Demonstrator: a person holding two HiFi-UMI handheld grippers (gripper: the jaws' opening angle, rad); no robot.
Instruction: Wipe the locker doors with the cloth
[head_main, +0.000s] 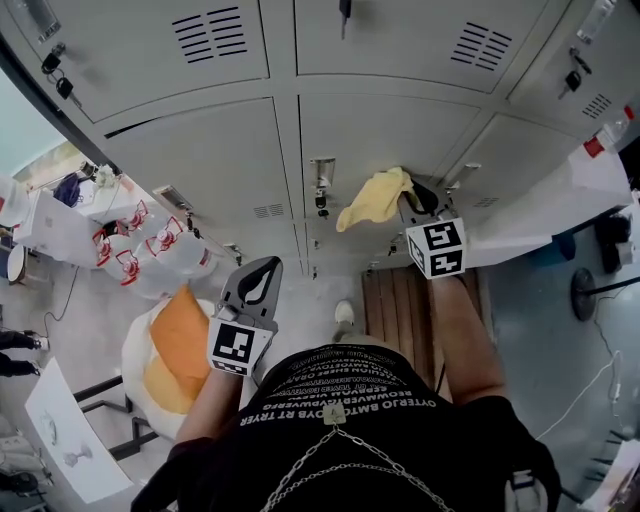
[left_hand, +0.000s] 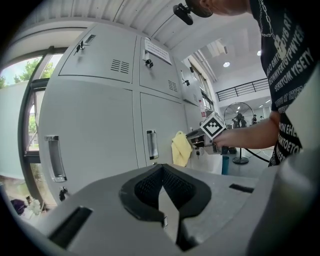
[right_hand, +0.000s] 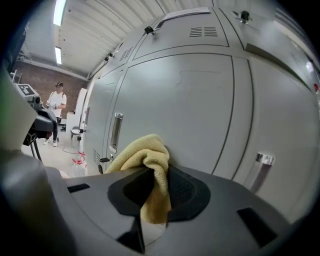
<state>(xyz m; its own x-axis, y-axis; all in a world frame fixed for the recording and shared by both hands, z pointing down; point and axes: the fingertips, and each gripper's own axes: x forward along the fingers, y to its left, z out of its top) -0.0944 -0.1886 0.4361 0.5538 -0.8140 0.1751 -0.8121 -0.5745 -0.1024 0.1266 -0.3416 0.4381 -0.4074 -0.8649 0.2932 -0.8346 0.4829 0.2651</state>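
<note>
A yellow cloth hangs bunched against a grey locker door, just right of its metal handle. My right gripper is shut on the cloth. In the right gripper view the cloth is pinched between the black pads and pressed to the door. My left gripper is lower down and to the left, away from the lockers, shut with nothing in it. The left gripper view shows its pads meeting at the tip, with the cloth and the right gripper beyond.
A wooden slatted platform lies at the lockers' foot. An orange cushion rests on a white stool at the left, beside water jugs. Keys hang from locks. A fan base stands at the right. A person stands far off.
</note>
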